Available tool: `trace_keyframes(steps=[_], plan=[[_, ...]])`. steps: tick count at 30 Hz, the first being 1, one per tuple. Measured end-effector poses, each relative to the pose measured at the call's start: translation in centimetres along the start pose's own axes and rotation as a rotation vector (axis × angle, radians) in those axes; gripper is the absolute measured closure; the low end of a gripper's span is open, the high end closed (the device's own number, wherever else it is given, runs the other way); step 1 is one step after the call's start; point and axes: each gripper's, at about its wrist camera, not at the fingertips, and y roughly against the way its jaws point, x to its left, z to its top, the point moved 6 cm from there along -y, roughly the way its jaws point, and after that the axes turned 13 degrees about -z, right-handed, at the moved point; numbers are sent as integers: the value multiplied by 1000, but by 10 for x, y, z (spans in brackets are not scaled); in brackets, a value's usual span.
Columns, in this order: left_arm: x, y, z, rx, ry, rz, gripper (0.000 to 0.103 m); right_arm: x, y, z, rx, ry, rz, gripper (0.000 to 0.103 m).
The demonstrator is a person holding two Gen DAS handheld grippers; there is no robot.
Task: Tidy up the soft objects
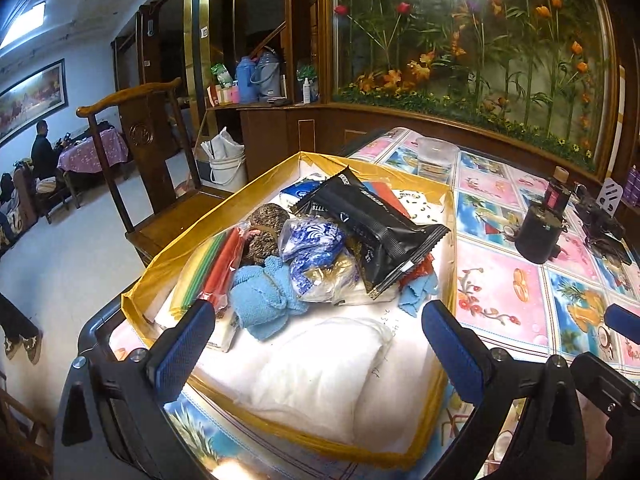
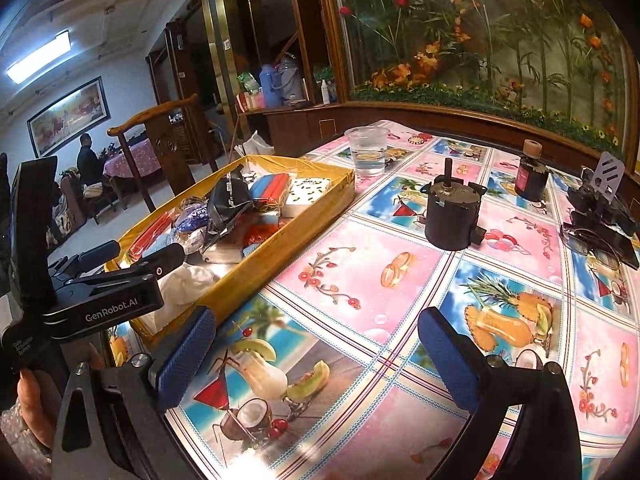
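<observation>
A shallow yellow-rimmed tray [image 1: 451, 216] on the table holds soft items: a white pillow-like pouch [image 1: 320, 364] at its near end, a light blue knitted cloth [image 1: 260, 300], a blue-and-white patterned bag [image 1: 316, 240], a black foil packet [image 1: 376, 224] and a bag of coloured strips [image 1: 216, 264]. My left gripper [image 1: 316, 344] is open and empty, hovering over the white pouch. My right gripper [image 2: 316, 356] is open and empty above the bare tablecloth, to the right of the tray [image 2: 256, 264]. The left gripper also shows in the right wrist view [image 2: 132, 256].
A clear plastic cup [image 2: 368, 152] stands beyond the tray. A black cylindrical motor [image 2: 452, 216], a dark bottle [image 2: 530, 176], glasses and black gear [image 2: 600, 216] sit on the right. A wooden chair [image 1: 152, 184] stands left of the table.
</observation>
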Motion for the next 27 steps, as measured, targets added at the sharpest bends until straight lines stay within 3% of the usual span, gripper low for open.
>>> trace_keyframes(steps=[4, 15, 27], plan=[[2, -2, 2, 10, 8, -8, 0, 0, -2, -1, 7, 0, -4, 0], [2, 1, 1, 24, -42, 86, 0, 1, -5, -2, 15, 1, -3, 0], [10, 1, 0, 31, -13, 76, 0, 12, 2, -2, -12, 41, 30, 0]])
